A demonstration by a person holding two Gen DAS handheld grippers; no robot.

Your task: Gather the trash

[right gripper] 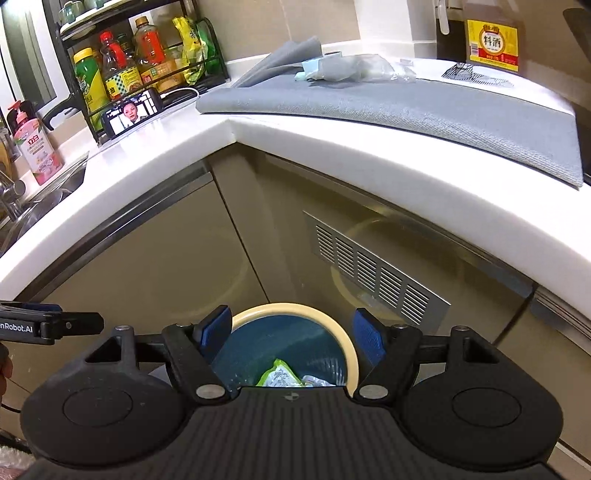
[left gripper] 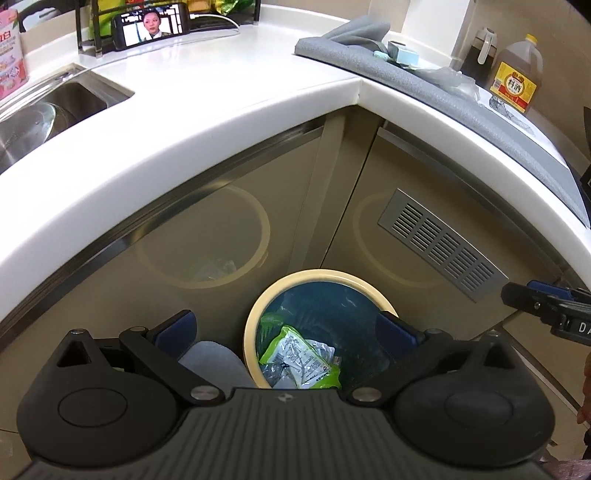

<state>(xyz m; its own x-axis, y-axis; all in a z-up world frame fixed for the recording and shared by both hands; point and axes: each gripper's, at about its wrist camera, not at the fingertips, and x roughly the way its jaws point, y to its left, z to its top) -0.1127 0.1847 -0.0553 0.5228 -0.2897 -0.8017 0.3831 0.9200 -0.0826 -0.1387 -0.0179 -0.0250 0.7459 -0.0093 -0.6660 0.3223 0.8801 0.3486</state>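
A round trash bin with a cream rim (left gripper: 255,314) and blue liner stands on the floor in the cabinet corner. It holds a green and silver wrapper (left gripper: 299,358) and other scraps. The bin rim (right gripper: 325,317) and wrapper (right gripper: 277,374) also show in the right wrist view. My left gripper (left gripper: 284,325) is open and empty above the bin. My right gripper (right gripper: 291,332) is open and empty above it too. On the counter's grey mat (right gripper: 406,110) lie clear plastic scraps (right gripper: 354,70) and a black patterned wrapper (right gripper: 461,72).
The white counter (left gripper: 221,110) curves around the corner above beige cabinets with a metal vent (left gripper: 443,247). A sink (left gripper: 55,103), a phone playing video (left gripper: 151,26), a bottle rack (right gripper: 129,70), pink soap (right gripper: 33,147) and a cooking wine jug (right gripper: 491,37) stand around.
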